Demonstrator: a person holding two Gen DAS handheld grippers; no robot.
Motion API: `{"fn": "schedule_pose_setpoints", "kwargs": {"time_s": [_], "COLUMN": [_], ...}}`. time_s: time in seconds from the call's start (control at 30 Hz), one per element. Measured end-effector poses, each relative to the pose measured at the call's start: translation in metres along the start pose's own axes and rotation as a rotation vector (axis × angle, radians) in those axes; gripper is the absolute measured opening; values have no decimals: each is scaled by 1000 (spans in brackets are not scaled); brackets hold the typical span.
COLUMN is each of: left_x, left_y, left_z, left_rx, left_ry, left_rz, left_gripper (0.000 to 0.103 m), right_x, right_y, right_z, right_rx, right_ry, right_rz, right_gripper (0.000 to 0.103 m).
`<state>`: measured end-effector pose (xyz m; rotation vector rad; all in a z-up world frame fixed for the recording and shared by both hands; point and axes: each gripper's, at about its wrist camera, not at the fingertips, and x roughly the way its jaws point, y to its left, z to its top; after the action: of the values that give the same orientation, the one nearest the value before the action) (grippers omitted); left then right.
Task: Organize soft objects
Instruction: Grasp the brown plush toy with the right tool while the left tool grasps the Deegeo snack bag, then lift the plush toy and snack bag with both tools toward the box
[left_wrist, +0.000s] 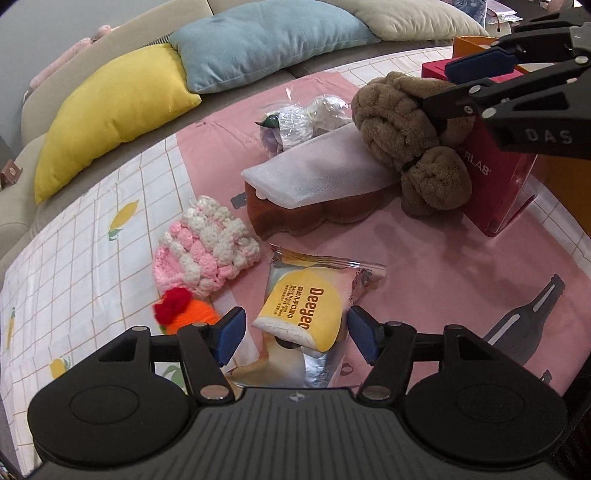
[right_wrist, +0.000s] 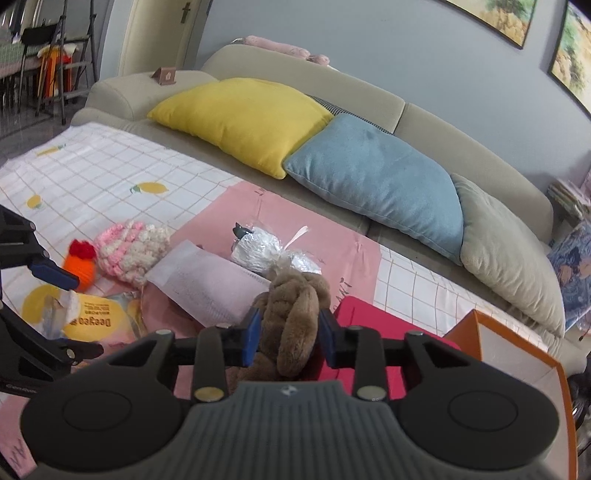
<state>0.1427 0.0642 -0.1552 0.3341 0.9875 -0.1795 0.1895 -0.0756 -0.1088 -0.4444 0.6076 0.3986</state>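
Left gripper (left_wrist: 295, 334), bottom centre of the left wrist view: jaws wide, blue pads clear of everything. A yellow wipes pack (left_wrist: 306, 314) lies between them on the pink cloth (left_wrist: 443, 269), touching neither pad.

Right gripper (right_wrist: 290, 332), lower centre of the right wrist view: jaws narrow, a brown plush (right_wrist: 295, 317) between the pads. Left pad sits against the fur; right pad seems just beside it; whether it presses, cannot tell. In the left wrist view the same gripper enters from the upper right, one finger on the plush (left_wrist: 406, 133).

Outward, left wrist view:
- Plush rests against a red box (left_wrist: 495, 192) at right; an orange box (left_wrist: 472, 44) behind that.
- White towel (left_wrist: 325, 177) at centre, lying on a brown pad (left_wrist: 303, 218), just left of the plush.
- Wrapped white toys in clear film (left_wrist: 306, 122) above the towel.
- Pink-and-white crochet piece (left_wrist: 207, 247) at centre left; orange-and-red yarn ball (left_wrist: 184, 314) below it, beside the left pad.
- Checked sheet with lemon print (left_wrist: 92, 258) at left.
- Sofa at top: yellow cushion (left_wrist: 110, 114), blue cushion (left_wrist: 258, 44), beige cushion (left_wrist: 406, 18).
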Motion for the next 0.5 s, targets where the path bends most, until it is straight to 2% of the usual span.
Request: {"fn": "schedule_pose_setpoints", "kwargs": {"time_s": [0.23,0.3,0.37,0.5], "left_x": [18,22,23,19], "left_y": [-7,-7,-6,-5], "left_z": [-3,-4,-5,-6], "left_rx": [4,3,-18,-62], "left_ry": [35,40,39,35], "left_rz": [7,11,9,22], "left_gripper": [75,75,72,56], "right_x": [17,21,23,18], "right_y": [8,6,5,3], "right_z": [-3,-5,-6,-5], "right_rx": [-38,-23,-11,3], "right_ry": [39,55,62,49], "right_rz": [-34,-35,-32,-26], "right_gripper": [26,18,12,8]}}
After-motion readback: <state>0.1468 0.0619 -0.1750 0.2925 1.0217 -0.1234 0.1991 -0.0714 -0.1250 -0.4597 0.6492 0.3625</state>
